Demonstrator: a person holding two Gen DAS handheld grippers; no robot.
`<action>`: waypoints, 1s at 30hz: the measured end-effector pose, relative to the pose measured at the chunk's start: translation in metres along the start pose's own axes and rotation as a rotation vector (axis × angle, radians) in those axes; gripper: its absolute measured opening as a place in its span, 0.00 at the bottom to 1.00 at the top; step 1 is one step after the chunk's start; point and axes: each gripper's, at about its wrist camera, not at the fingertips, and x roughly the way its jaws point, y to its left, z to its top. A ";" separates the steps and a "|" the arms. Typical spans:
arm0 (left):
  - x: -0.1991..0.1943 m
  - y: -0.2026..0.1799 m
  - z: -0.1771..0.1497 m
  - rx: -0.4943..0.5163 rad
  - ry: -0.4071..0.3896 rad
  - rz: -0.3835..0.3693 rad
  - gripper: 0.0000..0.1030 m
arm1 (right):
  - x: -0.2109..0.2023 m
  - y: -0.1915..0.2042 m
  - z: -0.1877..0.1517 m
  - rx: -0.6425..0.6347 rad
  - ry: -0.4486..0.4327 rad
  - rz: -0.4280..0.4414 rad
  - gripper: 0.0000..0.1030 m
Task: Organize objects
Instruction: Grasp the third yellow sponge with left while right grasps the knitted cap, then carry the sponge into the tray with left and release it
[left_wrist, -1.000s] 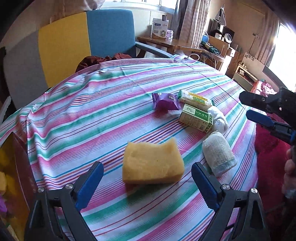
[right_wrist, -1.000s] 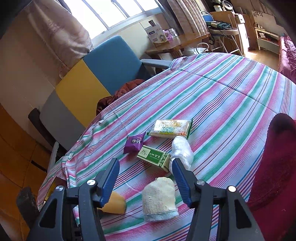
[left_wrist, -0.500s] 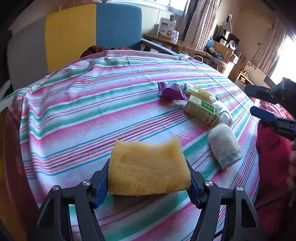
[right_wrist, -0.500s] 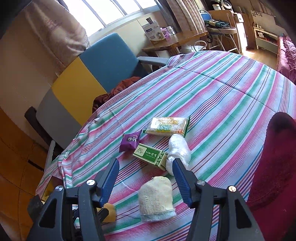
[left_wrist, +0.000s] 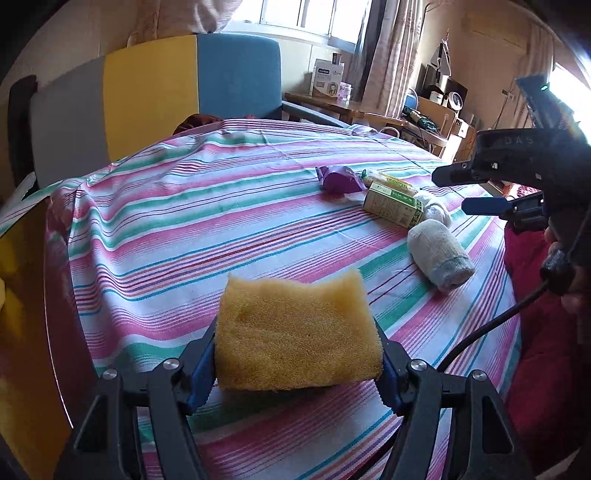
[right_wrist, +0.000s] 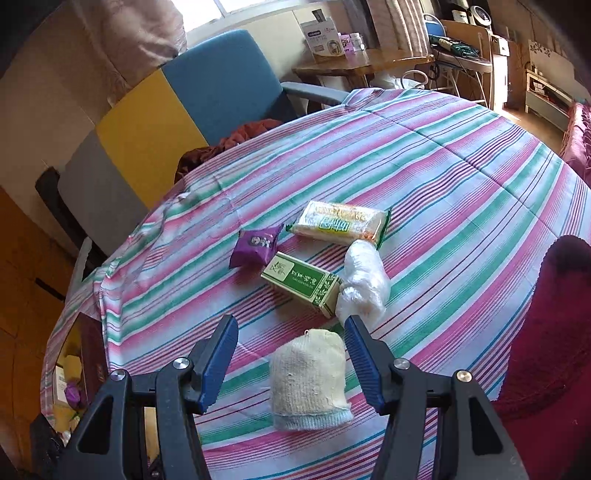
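The left gripper (left_wrist: 295, 354) clamps the yellow sponge (left_wrist: 295, 332) between its blue fingers, holding it above the near edge of the striped tablecloth (left_wrist: 221, 229). The right gripper (right_wrist: 291, 354) hangs with jaws spread wide and empty over the rolled white sock (right_wrist: 308, 380), which lies on the cloth just beside the green box (right_wrist: 301, 280), the plastic-wrapped bundle (right_wrist: 364, 280), the purple packet (right_wrist: 256, 245) and the noodle pack (right_wrist: 341, 223).
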 end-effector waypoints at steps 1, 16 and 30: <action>0.000 -0.001 0.000 0.003 -0.001 0.002 0.69 | 0.005 0.002 -0.001 -0.009 0.023 -0.018 0.59; 0.004 -0.001 0.000 -0.019 -0.003 -0.003 0.71 | 0.058 0.012 -0.013 -0.094 0.258 -0.182 0.59; -0.027 -0.004 0.007 -0.023 -0.029 -0.015 0.69 | 0.063 0.022 -0.022 -0.209 0.267 -0.245 0.53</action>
